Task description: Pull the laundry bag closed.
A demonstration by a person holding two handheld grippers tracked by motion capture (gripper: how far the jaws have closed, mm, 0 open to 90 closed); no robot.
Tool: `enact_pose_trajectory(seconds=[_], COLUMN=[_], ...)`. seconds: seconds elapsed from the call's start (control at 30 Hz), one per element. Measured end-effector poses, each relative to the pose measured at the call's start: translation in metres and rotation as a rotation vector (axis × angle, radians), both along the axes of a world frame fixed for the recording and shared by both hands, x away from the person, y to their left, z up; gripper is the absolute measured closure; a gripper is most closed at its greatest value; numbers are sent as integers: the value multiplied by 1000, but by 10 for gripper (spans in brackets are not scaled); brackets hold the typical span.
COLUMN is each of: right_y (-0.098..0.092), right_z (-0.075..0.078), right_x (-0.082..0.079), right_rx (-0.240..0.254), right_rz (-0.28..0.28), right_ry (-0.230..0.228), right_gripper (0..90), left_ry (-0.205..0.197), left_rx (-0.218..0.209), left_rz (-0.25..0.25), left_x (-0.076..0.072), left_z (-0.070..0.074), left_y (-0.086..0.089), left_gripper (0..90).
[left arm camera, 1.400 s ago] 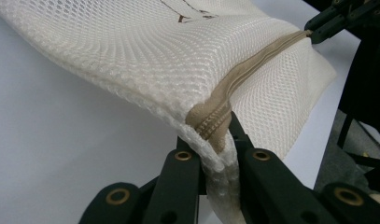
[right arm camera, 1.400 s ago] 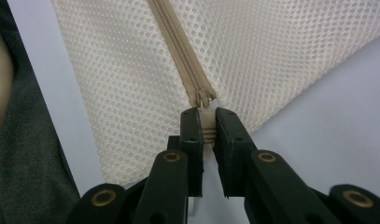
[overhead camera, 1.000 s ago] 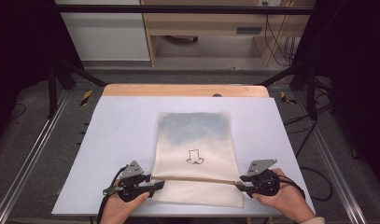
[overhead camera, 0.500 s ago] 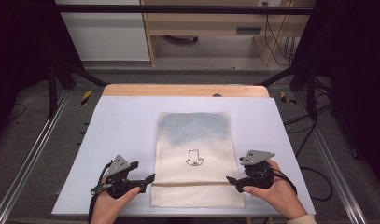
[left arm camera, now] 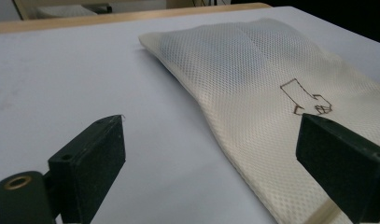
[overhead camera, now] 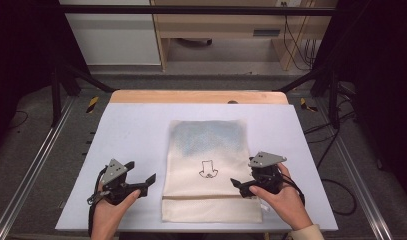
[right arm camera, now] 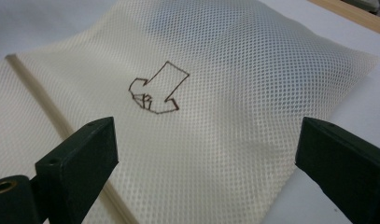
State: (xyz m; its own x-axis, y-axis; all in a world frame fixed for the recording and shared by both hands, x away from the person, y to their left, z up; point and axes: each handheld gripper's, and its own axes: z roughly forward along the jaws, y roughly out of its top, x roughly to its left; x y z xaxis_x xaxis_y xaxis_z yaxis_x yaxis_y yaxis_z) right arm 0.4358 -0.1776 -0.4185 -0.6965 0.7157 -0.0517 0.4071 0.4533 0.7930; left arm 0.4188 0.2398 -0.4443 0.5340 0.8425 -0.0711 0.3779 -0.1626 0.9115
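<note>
High view has my left tongs [overhead camera: 141,183] and right tongs [overhead camera: 239,186] both gaping wide and empty either side of the mesh bag [overhead camera: 208,165] lying flat between them on the bench [overhead camera: 131,125], so I judge regripping its edges comes next.

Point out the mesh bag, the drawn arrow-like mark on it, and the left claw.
mesh bag [overhead camera: 208,137]: high view, on its bluish far half.
drawn mark [right arm camera: 156,91]: right gripper view, middle of the outline.
left claw [overhead camera: 147,183]: high view, midway between its open fingertips, beside the bag's left edge.
</note>
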Motion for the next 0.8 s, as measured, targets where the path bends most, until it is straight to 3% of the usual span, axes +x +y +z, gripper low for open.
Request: enact_pose_trajectory(seconds=[0.17, 0.23, 0.37, 0.43, 0.8], right_y=[12, 18, 20, 13, -34], right_z=[3, 9, 15, 18, 24], right_x=[8, 11, 11, 10, 9], right_rx=[58, 68, 80, 77, 132], right_rz=[-45, -71, -89, -118, -218], right_ry=[-33, -62, -101, -132, -150], right_gripper=[67, 67, 65, 65, 63], left_ry=[-47, -74, -90, -92, -109], left_rx=[23, 34, 46, 37, 13], left_rz=[6, -2, -8, -3, 95], left_x=[2, 1, 1, 2, 5], left_z=[2, 4, 4, 6, 13], left_y=[0, 1, 6, 11, 58], left_gripper=[51, 40, 33, 33, 33])
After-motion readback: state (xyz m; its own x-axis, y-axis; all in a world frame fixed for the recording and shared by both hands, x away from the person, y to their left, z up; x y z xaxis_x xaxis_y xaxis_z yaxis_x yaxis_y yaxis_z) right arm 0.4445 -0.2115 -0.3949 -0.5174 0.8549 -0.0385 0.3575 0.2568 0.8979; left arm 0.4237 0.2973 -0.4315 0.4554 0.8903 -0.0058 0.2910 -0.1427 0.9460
